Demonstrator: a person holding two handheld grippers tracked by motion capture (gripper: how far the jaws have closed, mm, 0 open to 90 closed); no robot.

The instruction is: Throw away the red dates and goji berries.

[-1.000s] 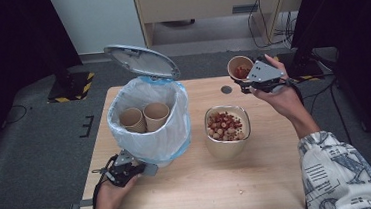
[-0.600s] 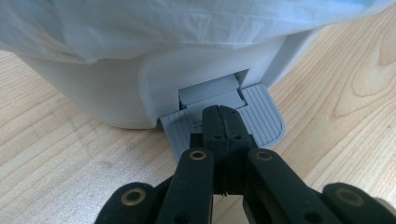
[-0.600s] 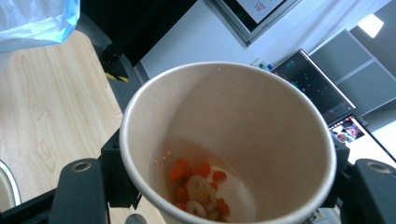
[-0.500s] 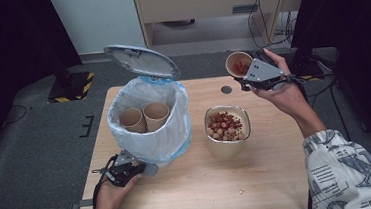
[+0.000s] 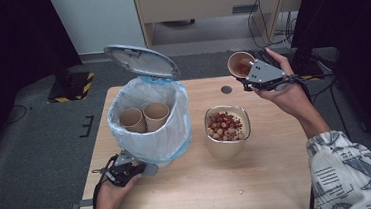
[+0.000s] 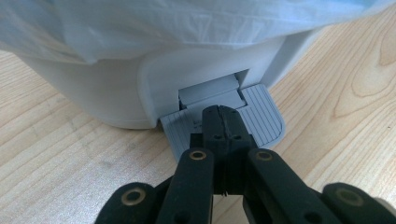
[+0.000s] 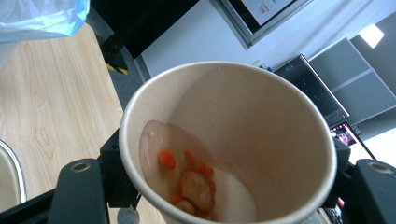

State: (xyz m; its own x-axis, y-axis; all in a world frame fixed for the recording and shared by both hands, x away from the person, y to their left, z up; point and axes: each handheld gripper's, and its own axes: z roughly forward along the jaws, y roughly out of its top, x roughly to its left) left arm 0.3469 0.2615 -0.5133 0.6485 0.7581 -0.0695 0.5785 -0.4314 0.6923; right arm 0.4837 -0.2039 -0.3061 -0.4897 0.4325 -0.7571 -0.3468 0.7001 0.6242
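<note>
At the upper right of the high view, the right gripper (image 5: 249, 77) holds a paper cup (image 5: 240, 63) up in the air, past the far edge of the wooden table (image 5: 279, 177). Its jaws are squeezed tight on the sides of the cup. The cup is tipped, and its open top faces the camera. Looking along that gripper, a little liquid with orange bits and pale round bits (image 7: 189, 179) sits low inside the cup.

At the lower left of the high view, the left gripper (image 5: 137, 168) rests low on the table, right at the foot of a white bin (image 5: 151, 137). Its jaws are shut together with nothing between them. Their tips press on the bin's grey foot pedal (image 6: 261, 116). The bin's lid (image 5: 141, 61) stands up open. A blue-white bag (image 5: 175, 130) lines the bin, and two paper cups (image 5: 144, 117) stand inside.

Near the middle of the table sits a bowl (image 5: 228, 146) full of red and pale pieces. It is just right of the bin and well below the held cup in the frame.
</note>
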